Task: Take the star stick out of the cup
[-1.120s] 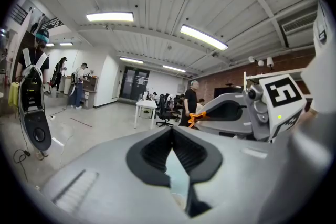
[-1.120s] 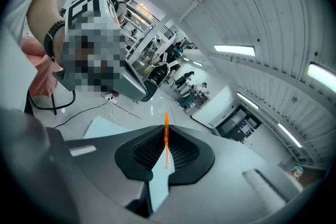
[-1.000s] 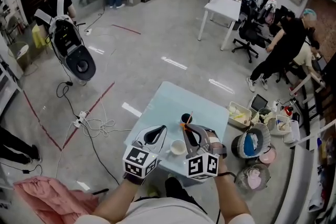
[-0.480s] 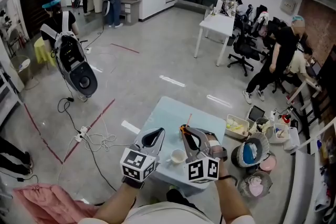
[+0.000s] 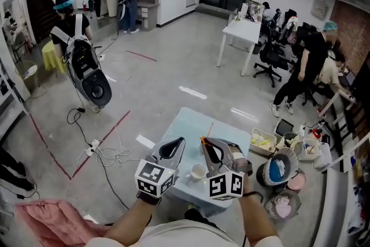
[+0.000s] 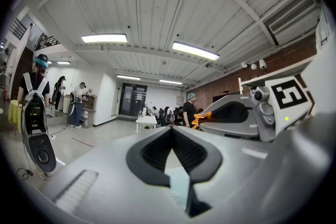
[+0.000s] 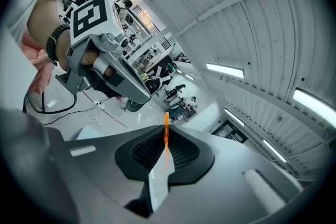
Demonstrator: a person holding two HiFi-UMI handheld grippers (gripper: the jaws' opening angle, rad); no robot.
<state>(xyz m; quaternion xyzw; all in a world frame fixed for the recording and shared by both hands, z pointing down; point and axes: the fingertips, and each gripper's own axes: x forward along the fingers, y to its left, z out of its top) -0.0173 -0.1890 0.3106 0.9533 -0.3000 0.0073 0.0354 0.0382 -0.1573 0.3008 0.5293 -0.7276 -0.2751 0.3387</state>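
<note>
R tongs (image 7: 165, 131) clamped on star stick (image 7: 166, 119) | L tongs (image 6: 171, 129) closed, empty | cup (image 5: 198, 171) on table (image 5: 180, 125)

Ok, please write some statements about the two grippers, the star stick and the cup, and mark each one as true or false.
1. The right gripper is shut on the orange star stick. True.
2. The left gripper holds the white cup. False: its jaws are together on nothing, and the cup stands on the table between the two grippers.
3. The star stick stands in the white cup. False: the right gripper holds it up, apart from that cup.
4. The table is light blue. True.
</note>
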